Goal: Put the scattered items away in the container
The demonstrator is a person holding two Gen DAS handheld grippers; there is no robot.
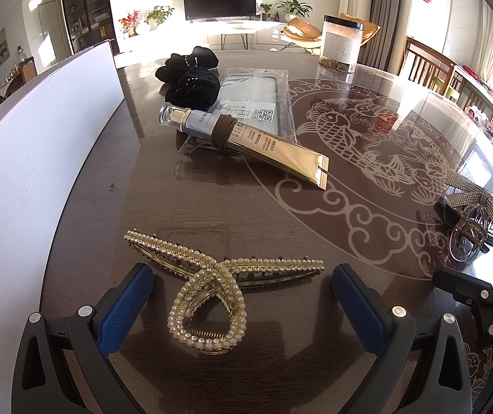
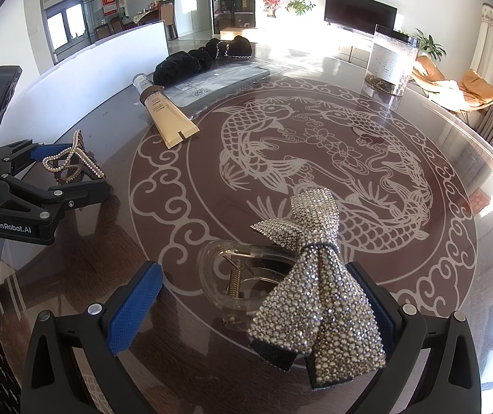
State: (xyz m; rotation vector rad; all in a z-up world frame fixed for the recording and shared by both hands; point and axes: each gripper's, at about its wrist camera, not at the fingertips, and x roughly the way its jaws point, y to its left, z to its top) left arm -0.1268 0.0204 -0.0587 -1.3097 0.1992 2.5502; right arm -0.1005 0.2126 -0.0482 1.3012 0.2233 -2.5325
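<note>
Left gripper [image 1: 241, 296] spread wide around a pearl hair clip [image 1: 212, 293]; right gripper [image 2: 257, 296] gapes too, its right finger hidden behind a rhinestone bow clip [image 2: 312, 283].

Glossy table [image 1: 212, 207]; pearl-beaded clip [image 1: 212, 296]; rhinestone-crusted bow clip [image 2: 315, 296].

The white container [image 1: 39, 131] runs off the left edge, so no clue what's inside it. Print on the gold tube [image 1: 267, 141] is too tiny to read. The rhinestone bow clip [image 2: 312, 276] covers most of the right gripper's right-hand finger pad [image 2: 384, 314], and a black scrunchie [image 1: 191, 79] hides the packet's [image 1: 257, 103] far corner.
</note>
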